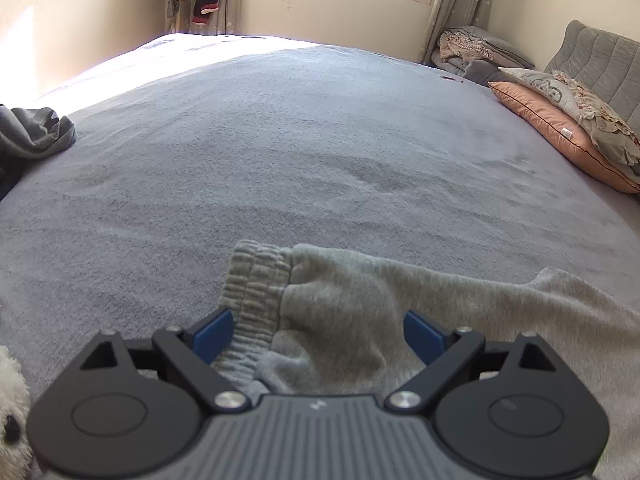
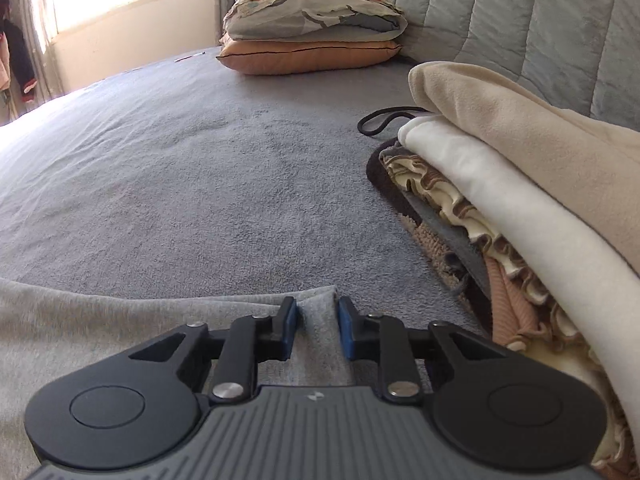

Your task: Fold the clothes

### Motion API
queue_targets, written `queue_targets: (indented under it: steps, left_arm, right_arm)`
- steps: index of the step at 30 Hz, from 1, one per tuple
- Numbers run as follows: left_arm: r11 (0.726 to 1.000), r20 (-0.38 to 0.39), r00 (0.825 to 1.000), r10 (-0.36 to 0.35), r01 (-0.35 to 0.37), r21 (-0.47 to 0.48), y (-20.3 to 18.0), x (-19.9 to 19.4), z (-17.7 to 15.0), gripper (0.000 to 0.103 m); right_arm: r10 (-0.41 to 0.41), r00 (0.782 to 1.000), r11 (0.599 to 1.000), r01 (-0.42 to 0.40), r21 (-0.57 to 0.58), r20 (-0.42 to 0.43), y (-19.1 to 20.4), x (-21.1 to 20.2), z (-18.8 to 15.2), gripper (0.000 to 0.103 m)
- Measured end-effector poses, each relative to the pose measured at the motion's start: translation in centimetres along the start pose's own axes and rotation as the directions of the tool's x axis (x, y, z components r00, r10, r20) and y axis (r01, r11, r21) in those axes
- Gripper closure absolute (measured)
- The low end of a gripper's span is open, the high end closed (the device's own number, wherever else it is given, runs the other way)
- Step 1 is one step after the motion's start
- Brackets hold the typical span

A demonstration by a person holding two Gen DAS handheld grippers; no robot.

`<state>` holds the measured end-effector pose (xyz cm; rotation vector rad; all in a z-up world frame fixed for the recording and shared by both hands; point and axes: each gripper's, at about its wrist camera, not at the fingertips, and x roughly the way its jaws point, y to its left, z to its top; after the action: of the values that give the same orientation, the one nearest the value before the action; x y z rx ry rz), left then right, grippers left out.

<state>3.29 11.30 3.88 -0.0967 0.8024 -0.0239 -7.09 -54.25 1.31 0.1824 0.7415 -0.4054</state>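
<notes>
Lying crosswise, grey trousers [image 1: 360,300] sit between both parted, unclamped grippers, waistband left.

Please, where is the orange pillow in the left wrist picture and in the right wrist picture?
Left wrist view: the orange pillow lies at the right edge, under a grey patterned pillow, beside the headboard.
Right wrist view: the orange pillow lies at the top centre, again under the patterned pillow.
Shared landmark: the grey quilted headboard behind it.

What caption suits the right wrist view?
Right gripper straddling a fold of grey sweatpants beside a stack of folded clothes.
</notes>
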Motion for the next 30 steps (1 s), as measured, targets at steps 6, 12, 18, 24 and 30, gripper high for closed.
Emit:
queue_targets:
  steps: [6,12,18,24,30]
  left_arm:
    - [0.988,-0.092,0.995,-0.027,0.013,-0.153,2.7,2.1,-1.0,0.007]
    - [0.993,-0.080,0.997,0.006,-0.015,-0.114,1.9,1.5,-1.1,0.007]
    - [0.988,-0.026,1.000,0.012,-0.016,-0.153,2.1,0.2,-0.3,0.009]
    - [0.996,0.076,0.997,-0.014,0.021,-0.089,0.5,-1.5,0.1,0.007]
    - [1.000,0.136,0.990,0.021,-0.019,-0.016,-0.8,-3.0,0.1,0.006]
  right_arm:
    - [0.000,0.994,1.000,-0.001,0.007,0.109,0.0,-1.7,0.9,0.094]
    - [-0.038,0.999,0.999,0.038,0.005,0.037,0.2,0.2,0.4,0.094]
    - [-0.126,0.989,0.991,0.128,-0.024,0.081,0.5,-0.6,0.4,0.077]
    - [-0.063,0.982,0.994,0.078,-0.075,0.180,3.0,-4.1,1.2,0.072]
    - [0.202,0.979,0.920,-0.181,-0.347,0.026,11.4,-3.9,-0.9,0.063]
